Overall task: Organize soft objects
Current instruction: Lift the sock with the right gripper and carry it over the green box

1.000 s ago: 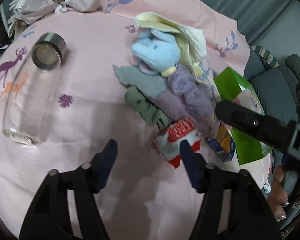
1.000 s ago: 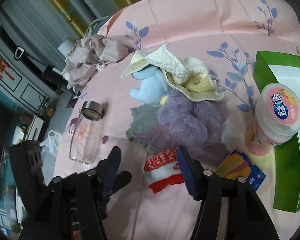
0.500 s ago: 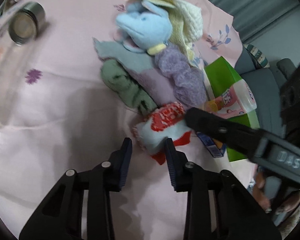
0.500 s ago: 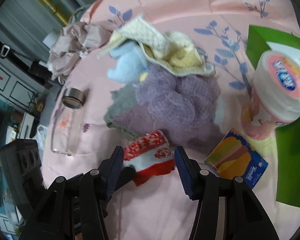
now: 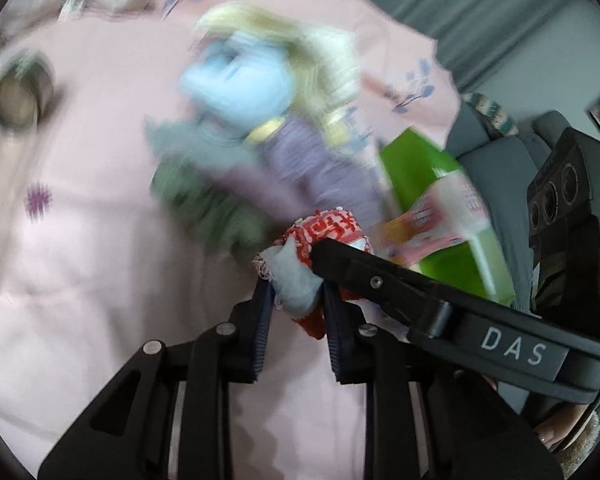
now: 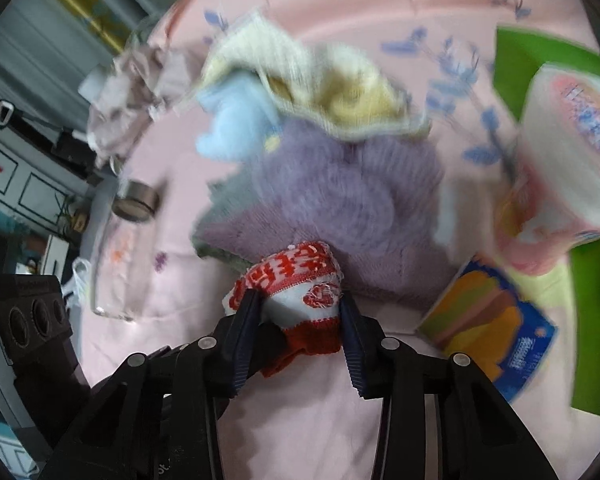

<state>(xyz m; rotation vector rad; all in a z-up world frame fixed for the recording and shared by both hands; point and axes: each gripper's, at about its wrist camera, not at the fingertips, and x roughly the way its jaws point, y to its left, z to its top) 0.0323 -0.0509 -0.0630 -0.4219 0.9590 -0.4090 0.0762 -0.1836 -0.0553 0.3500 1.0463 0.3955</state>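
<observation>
on the left of the left wrist view, a clear glass jar with a round metal lid (image 5: 18, 98) lies on its side on the pink patterned cloth covering the desk (image 5: 80, 272). next comes the blurred heap of soft things: a green knitted piece (image 5: 204, 204), a grey cloth (image 5: 196, 148), a light blue plush toy (image 5: 236, 84) under a cream and yellow towel (image 5: 312, 52), and a fuzzy purple piece (image 5: 320, 168). at the near edge of that heap sits the red and white knitted sock (image 5: 300, 264). the left tongs (image 5: 296, 300) pinch its pale lower part between both pads. the dark finger (image 5: 380, 280) of the right tongs crosses in from the right and touches the same sock. further right stands an open green box (image 5: 460, 256) with a pink and white tub (image 5: 444, 216) against it.

in the right wrist view, the body of the left tool (image 6: 28, 320) shows at the far left, then the glass jar (image 6: 120, 248), with a crumpled mauve fabric (image 6: 128, 92) beyond it. mid-frame the blue plush (image 6: 236, 124), the towel (image 6: 332, 88) and the purple piece (image 6: 340, 196) are piled together. the right tongs (image 6: 300, 316) press on the sock (image 6: 296, 288) from both sides, just in front of the purple piece. right of it lies a blue carton printed with a burger picture (image 6: 488, 320), then the tub (image 6: 560, 152) inside the green box (image 6: 592, 328).
</observation>
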